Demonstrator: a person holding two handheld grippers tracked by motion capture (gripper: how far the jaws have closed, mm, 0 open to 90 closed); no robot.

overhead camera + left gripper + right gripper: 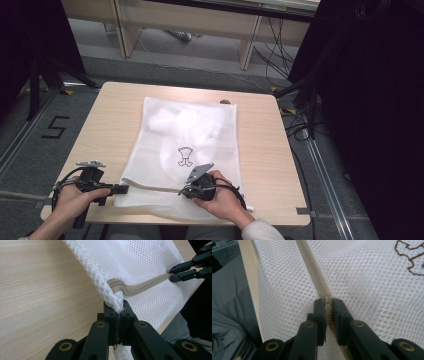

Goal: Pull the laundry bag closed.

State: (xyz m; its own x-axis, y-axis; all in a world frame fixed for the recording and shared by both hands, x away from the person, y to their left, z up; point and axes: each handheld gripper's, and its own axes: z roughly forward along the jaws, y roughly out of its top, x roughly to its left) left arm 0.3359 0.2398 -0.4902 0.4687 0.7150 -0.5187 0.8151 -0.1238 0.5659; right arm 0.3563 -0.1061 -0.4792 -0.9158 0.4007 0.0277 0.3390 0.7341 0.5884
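Note:
A white mesh laundry bag (200,125) lies flat on the wooden table (265,150), with a small brown figure (185,156) printed on it and pale contents inside. Its beige zipper (142,286) runs along the near end. At the bag's near left corner my left gripper (125,188) is shut, and the mesh corner (113,301) is pinched between its jaws (119,310). My right gripper (182,191) is shut on the zipper pull (327,302), partway along the zipper (310,265). In the left gripper view the right gripper (172,273) grips the zipper farther off.
The table's front edge (249,277) runs just beside the zipper, with the person's grey-clad lap below it. Bare tabletop lies left and right of the bag. Beyond the table are a floor marking "5" (54,127), wooden furniture legs (247,47) and cables (300,125).

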